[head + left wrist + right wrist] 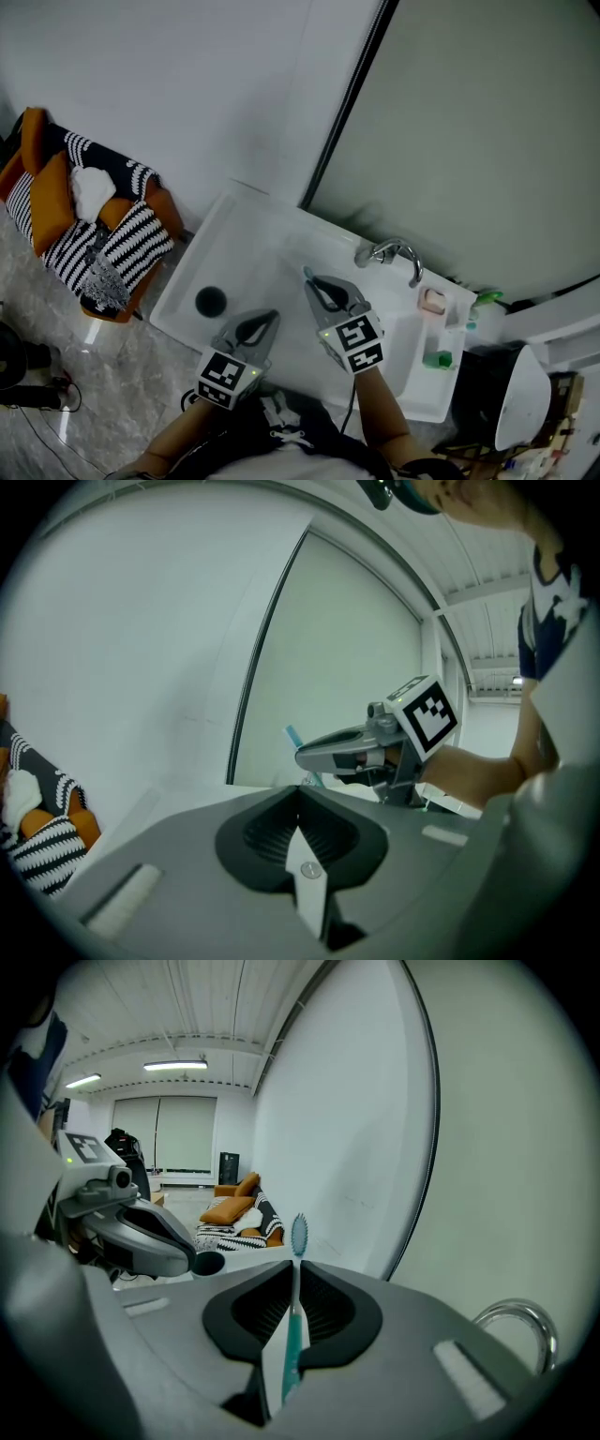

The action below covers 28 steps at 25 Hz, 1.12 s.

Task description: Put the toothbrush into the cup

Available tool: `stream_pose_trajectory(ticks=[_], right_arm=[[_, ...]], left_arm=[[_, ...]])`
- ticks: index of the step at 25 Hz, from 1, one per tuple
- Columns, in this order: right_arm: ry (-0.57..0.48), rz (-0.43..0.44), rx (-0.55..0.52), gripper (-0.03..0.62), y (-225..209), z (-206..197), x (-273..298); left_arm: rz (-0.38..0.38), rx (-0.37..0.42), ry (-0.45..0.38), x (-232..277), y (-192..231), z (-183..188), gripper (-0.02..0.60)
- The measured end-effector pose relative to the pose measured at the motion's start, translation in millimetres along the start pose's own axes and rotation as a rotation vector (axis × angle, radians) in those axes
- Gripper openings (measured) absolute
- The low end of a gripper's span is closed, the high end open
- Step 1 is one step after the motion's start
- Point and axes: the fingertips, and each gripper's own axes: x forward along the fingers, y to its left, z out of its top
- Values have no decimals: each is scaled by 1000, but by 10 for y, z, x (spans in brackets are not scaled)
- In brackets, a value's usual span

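A toothbrush with a teal handle [292,1346] stands between the jaws of my right gripper [292,1266], which is shut on it; its bristle head [298,1235] pokes out past the tips. In the head view, that right gripper [308,275] hovers over the white sink counter [244,234]. The black cup [211,301] stands on the counter's left part, left of both grippers. It shows as a dark rim [208,1263] in the right gripper view. My left gripper [274,316] is shut and empty, just right of the cup. The left gripper view shows its jaws [300,795] meeting, with the right gripper [305,754] ahead.
A chrome tap [395,252] stands at the basin's far side. A pink soap [431,301] and a green item [438,358] lie on the counter's right end. An orange chair with striped cushions [89,230] stands on the floor at left. A mirror wall rises behind.
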Motion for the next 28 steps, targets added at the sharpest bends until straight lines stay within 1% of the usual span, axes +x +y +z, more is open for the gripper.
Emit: stream_pose_trajectory(ticks=[4,10,14,17,22,28], right_arm=[[-35,-6,3,29,93,87,-222],[-129,-7,-8,29,292,305,-536],[-226,52,18,29,532,412,-655],[-278,100,2,29,699,452,-698],[-388,117,-14,29,871,606,-779],[-471,162,43,31,1009,752,-814]], left_arm=[[-1,-4,3,-51,-51,-30,0],[-4,-10,-6,-153,-137,-43,0],[7,-16,-14,-234,-122,-44,0],[30,-18,-15,-288,-78,-56,0],[63,-53,-36,-434,-10,-65,0],[114,-66,-46,-627,104,-74,0]])
